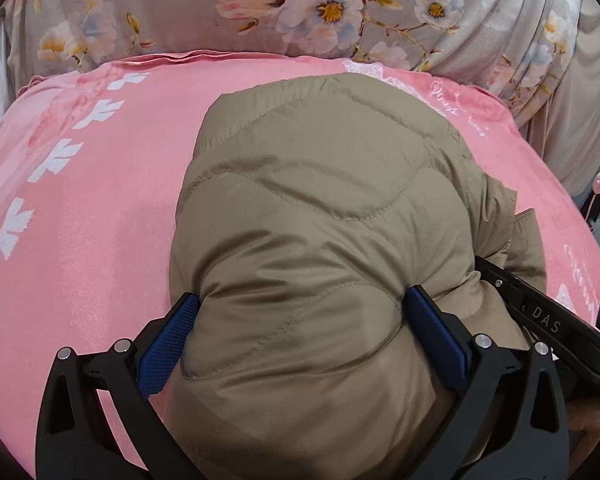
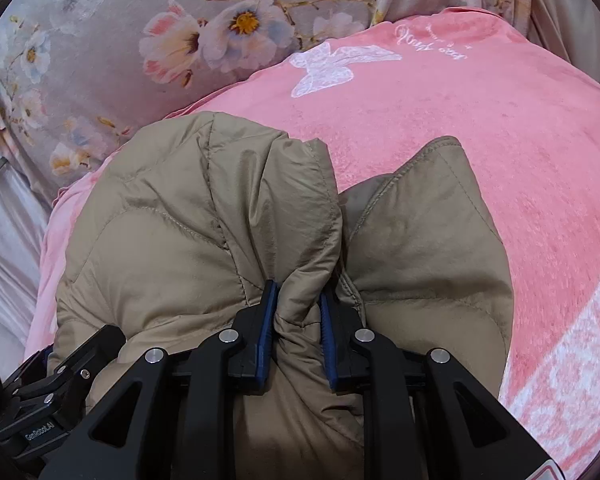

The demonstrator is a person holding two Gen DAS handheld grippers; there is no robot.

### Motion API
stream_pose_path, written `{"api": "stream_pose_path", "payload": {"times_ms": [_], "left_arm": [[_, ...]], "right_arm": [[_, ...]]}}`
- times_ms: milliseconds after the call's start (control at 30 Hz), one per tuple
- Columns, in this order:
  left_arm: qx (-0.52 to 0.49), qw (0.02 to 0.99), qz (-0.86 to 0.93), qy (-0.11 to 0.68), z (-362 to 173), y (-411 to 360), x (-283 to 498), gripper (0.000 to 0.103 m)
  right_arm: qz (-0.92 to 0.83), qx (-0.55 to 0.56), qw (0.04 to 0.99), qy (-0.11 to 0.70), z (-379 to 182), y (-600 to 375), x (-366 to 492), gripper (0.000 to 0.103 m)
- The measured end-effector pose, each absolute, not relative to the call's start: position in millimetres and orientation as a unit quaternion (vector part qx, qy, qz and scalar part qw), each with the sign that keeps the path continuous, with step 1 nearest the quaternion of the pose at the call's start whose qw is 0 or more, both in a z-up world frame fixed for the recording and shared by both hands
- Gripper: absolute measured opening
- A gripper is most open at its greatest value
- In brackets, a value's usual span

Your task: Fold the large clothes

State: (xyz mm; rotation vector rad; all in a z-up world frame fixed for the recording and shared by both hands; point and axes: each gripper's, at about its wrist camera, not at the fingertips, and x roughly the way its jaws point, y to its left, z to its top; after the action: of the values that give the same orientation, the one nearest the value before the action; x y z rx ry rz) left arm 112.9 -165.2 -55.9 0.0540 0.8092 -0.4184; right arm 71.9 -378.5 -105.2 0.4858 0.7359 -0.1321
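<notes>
While the left gripper (image 1: 300,308) straddles the puffy jacket (image 1: 324,208) wide, the right gripper (image 2: 298,312) pinches a fold, fingertips buried.

Left gripper (image 1: 300,312) fingers spread wide; right gripper (image 2: 299,300) fingers pinched nearly closed.

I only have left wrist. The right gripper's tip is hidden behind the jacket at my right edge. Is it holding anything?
Observer: Yes. The right gripper is pinched nearly shut on a bunched fold of the jacket.
Operator: Anything loose past it?
Observer: One flap lies spread on the pink blanket just right of the pinch, outside the jaws.
</notes>
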Motion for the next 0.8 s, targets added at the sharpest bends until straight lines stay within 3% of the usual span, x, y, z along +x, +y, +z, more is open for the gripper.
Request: {"api": "stream_pose_path", "payload": {"times_ms": [100, 200, 367, 400, 500, 533, 633, 800], "left_arm": [[0.029, 0.881, -0.225, 0.415, -43, -153, 115, 0.098], [0.023, 0.883, -0.221, 0.412, -14, -135, 120, 0.097], [0.02, 0.909, -0.182, 0.375, 37, -127, 146, 0.097], [0.02, 0.908, -0.177, 0.38, 41, -132, 154, 0.097], [0.029, 0.903, -0.169, 0.394, 38, -153, 173, 0.097], [0.034, 0.902, -0.163, 0.399, 34, -158, 177, 0.097], [0.052, 0.896, -0.147, 0.415, 12, -178, 192, 0.097], [0.049, 0.886, -0.144, 0.437, -21, -193, 205, 0.098]], "right_arm": [[-0.046, 0.261, 0.887, 0.378, -94, -388, 68, 0.02], [-0.084, 0.254, 0.886, 0.38, -63, -391, 59, 0.046], [-0.09, 0.262, 0.903, 0.329, -10, -390, 71, 0.056], [-0.098, 0.254, 0.906, 0.322, -3, -384, 81, 0.055], [-0.108, 0.204, 0.91, 0.344, 0, -365, 111, 0.025], [-0.107, 0.181, 0.909, 0.36, -5, -358, 123, 0.021], [-0.142, 0.154, 0.897, 0.39, -31, -357, 142, 0.014], [-0.149, 0.214, 0.88, 0.397, -67, -386, 140, 0.01]]}}
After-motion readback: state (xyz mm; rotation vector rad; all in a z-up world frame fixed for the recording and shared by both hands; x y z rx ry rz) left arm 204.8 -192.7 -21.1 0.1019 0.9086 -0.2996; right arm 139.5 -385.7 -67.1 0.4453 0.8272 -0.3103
